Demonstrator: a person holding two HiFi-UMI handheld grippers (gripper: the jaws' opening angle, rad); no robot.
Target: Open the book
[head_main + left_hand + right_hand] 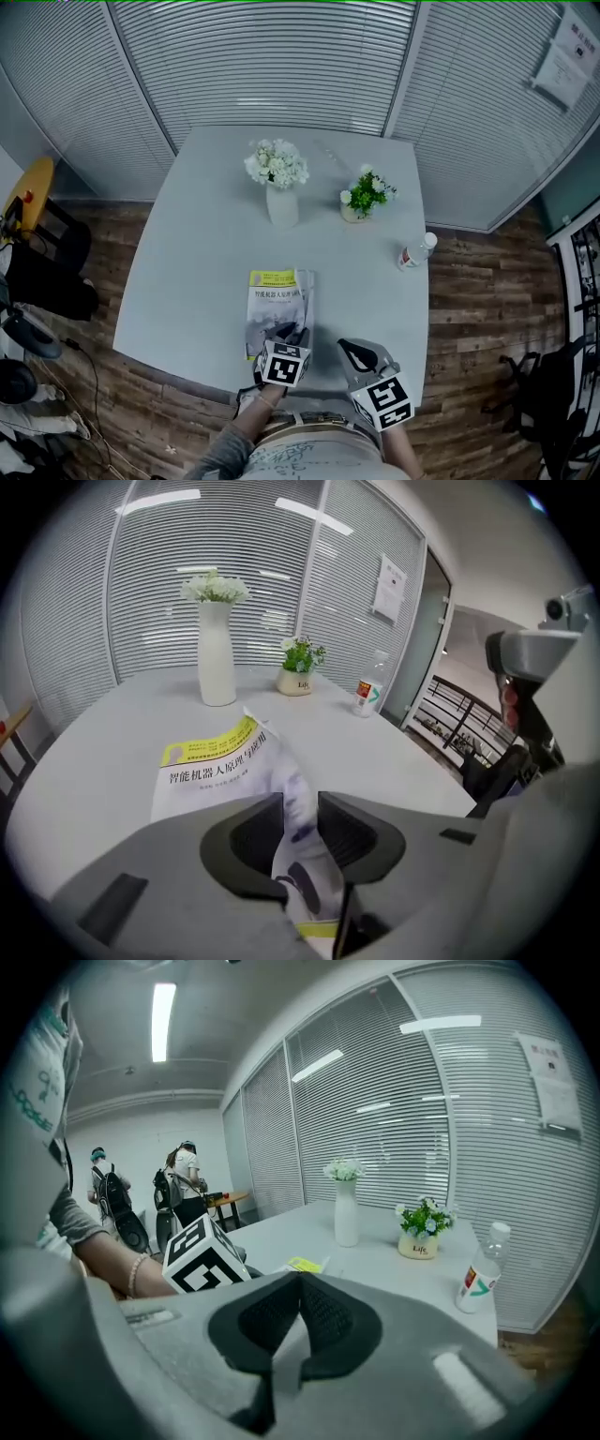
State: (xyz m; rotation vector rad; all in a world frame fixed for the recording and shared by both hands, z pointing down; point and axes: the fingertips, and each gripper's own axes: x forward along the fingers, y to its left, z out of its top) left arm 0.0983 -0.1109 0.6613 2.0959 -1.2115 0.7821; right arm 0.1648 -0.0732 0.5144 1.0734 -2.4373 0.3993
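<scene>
The pale table (178, 281) carried the whole job, and the book (274, 298) lay flat on it close to its near edge, spine to the left as the head view showed it. The step in hand looked like the lifting of the front cover (286, 794): the left gripper (300, 834), at the book's near end, had its jaws pinching that cover, which stood up from the pages in a bent sheet. The next move probably called for swinging the cover up and over toward the spine without tearing or creasing it (thin glossy paper, by the look of it).

The right gripper (300, 1309) hung just right of the book's near corner, jaws pressed together on nothing; it seemed free to steady the pages.

Well beyond the book stood a white vase of flowers (280, 187). Beyond the book and to its right sat a small potted plant (364, 197). Farther right of the book, at the table's edge, a plastic bottle (415, 251) lay tipped. None of them stood in the cover's path.
</scene>
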